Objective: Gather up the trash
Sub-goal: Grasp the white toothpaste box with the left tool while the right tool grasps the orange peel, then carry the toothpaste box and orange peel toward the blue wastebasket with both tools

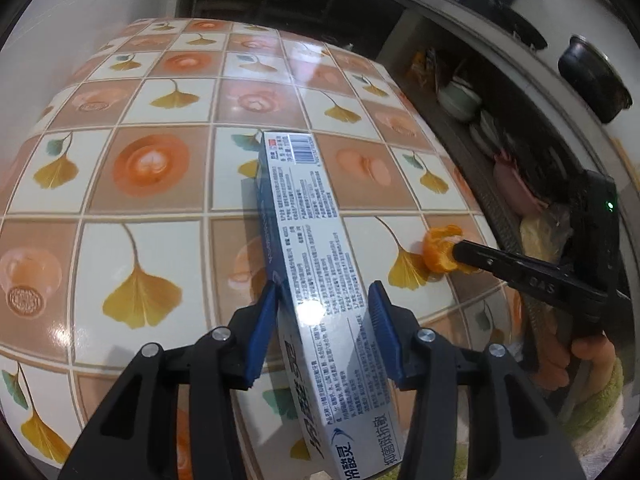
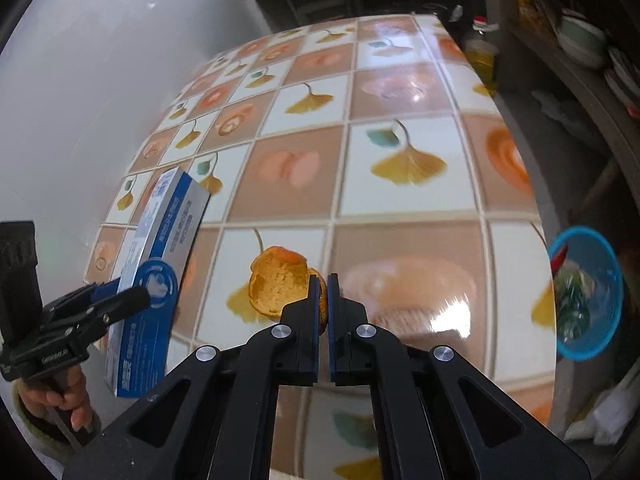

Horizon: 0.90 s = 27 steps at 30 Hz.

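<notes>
A long blue and silver toothpaste box (image 1: 312,240) is clamped between the blue pads of my left gripper (image 1: 324,286) and held tilted above the tiled tabletop. In the right wrist view the box (image 2: 168,216) and the left gripper (image 2: 116,294) appear at the left. My right gripper (image 2: 323,278) is shut on the rim of an orange peel (image 2: 276,284), a cupped piece with its pale inside showing. From the left wrist view, the right gripper (image 1: 454,250) comes in from the right with the peel (image 1: 438,250) at its tip, close over the table.
The table (image 1: 160,160) has a glossy cloth of ginkgo-leaf squares. A blue basket (image 2: 588,292) with wrappers in it sits low beyond the table's right edge. Shelves with bowls (image 1: 460,96) and a dark pot (image 1: 592,76) stand to the right. A white wall is at the left.
</notes>
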Tool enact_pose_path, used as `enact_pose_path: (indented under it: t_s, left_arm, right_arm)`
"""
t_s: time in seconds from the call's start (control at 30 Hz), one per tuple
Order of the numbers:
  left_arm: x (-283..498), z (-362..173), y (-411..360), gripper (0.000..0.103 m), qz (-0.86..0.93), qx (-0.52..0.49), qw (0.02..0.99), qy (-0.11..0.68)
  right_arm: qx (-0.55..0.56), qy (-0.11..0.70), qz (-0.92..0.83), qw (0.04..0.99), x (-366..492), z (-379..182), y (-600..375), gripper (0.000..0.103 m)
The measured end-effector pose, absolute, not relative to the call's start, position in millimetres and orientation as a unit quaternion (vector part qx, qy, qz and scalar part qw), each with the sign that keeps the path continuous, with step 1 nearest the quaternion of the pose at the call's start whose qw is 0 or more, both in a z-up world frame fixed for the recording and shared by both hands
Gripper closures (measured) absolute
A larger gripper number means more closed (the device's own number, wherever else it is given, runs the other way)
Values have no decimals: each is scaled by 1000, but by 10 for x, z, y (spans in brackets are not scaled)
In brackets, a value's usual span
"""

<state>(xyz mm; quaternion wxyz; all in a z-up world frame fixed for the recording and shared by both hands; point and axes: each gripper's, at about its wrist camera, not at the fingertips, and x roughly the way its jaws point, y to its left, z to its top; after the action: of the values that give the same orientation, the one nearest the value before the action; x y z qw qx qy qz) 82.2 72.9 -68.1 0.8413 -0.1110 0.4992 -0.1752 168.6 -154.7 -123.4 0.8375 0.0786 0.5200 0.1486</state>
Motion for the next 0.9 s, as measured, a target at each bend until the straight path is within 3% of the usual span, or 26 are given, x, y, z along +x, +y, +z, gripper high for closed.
enact_pose_path:
  t_s: [0.07,0.2,0.47,0.53,0.67,0.9]
  left_arm:
    - [893,-711,700,54,-171,-110,833,515]
    - [984,-736,664,54,-158,-95,833,522]
    - [1057,-760,610,54,-140,-63,840,520]
    - [1056,-762,606,55,-139,-60,842,518]
    - [1042,-750,605,58,-136,-55,847,510]
    - [986,-697,620,67,-141,-57,854,498]
  right_arm:
    - [83,518,151,838,1683,-1257,-1549,96]
    - [99,514,157,837,1717,-1291,-1533,80]
    - [57,502,161,848,1686,-1308,-1401,80]
    - [38,496,159,853,1664,-1309,-1364,81]
    - [32,494,156,855,1659,-1328,-1383,96]
    - [52,482,157,860,1633,-1265,-1456,102]
